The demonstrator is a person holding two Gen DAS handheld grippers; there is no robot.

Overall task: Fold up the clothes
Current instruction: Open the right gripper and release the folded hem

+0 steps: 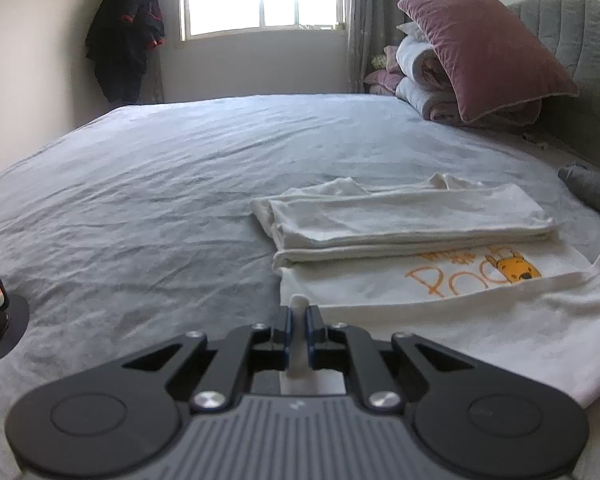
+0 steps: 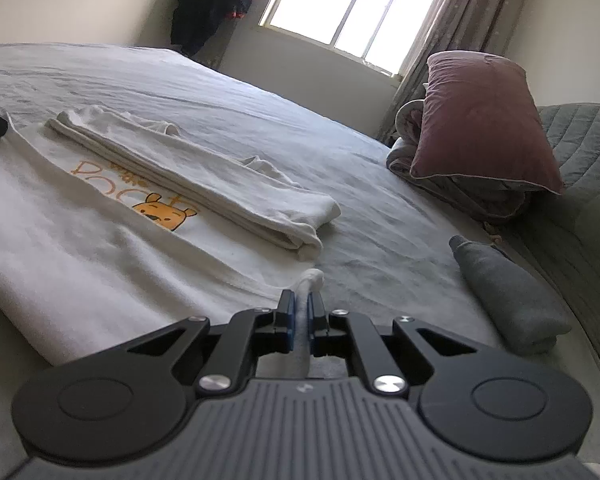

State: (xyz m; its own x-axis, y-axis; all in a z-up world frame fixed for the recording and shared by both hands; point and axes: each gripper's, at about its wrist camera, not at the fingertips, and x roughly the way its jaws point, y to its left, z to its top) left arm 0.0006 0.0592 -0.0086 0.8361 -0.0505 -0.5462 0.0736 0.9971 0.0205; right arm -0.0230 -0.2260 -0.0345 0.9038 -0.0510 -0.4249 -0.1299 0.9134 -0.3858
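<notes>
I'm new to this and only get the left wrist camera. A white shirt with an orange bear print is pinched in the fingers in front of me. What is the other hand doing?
Observer: The right fingers are shut on the white shirt too, pinching a bunched bit of its near edge.
Operator: And the grey thing cut off at my right edge?
Observer: That is a folded grey cloth. It lies on the bed beside the shirt, with bare sheet between them.
</notes>
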